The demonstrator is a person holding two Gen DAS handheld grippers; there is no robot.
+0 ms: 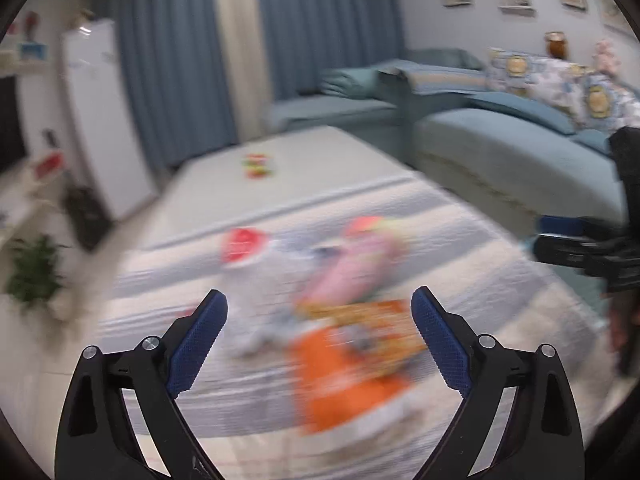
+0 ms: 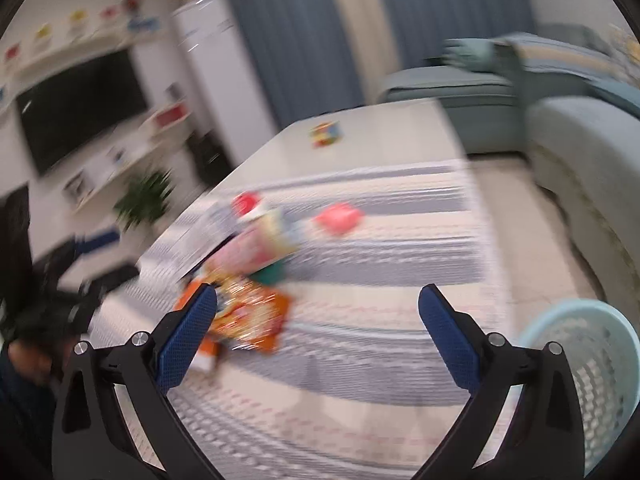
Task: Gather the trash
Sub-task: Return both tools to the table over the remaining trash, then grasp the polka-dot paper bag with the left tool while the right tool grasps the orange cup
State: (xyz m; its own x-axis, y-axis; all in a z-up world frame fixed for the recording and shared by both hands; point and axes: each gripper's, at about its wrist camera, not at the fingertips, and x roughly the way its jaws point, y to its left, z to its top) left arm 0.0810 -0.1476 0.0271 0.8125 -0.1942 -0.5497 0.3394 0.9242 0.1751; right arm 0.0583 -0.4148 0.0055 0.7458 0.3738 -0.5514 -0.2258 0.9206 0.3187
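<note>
Both views are heavily motion-blurred; fine detail on the litter cannot be read.

Left gripper: fingers spread wide, nothing between them. It hangs above a striped cloth covering the near part of a low surface. Directly ahead of it lies a pile of trash: an orange packet nearest, a printed wrapper overlapping its far edge, and a pink packet behind that. A red item lies to the left of the pile, apart from it. Whether the packets touch one another throughout cannot be told.

Right gripper: fingers also spread wide and holding nothing. Its left finger overlaps the near edge of the same pile in the picture; contact cannot be confirmed. In this view the orange packet and pink packet sit left of centre, and a separate pink-red item lies on the cloth further right, apart from the pile.

A pale blue basket with a lattice wall stands at the lower right, beside the right gripper and off the edge of the surface.

On the bare far end of the surface rests a small multicoloured cube, well apart from the trash. A blue sofa runs along the right side.
</note>
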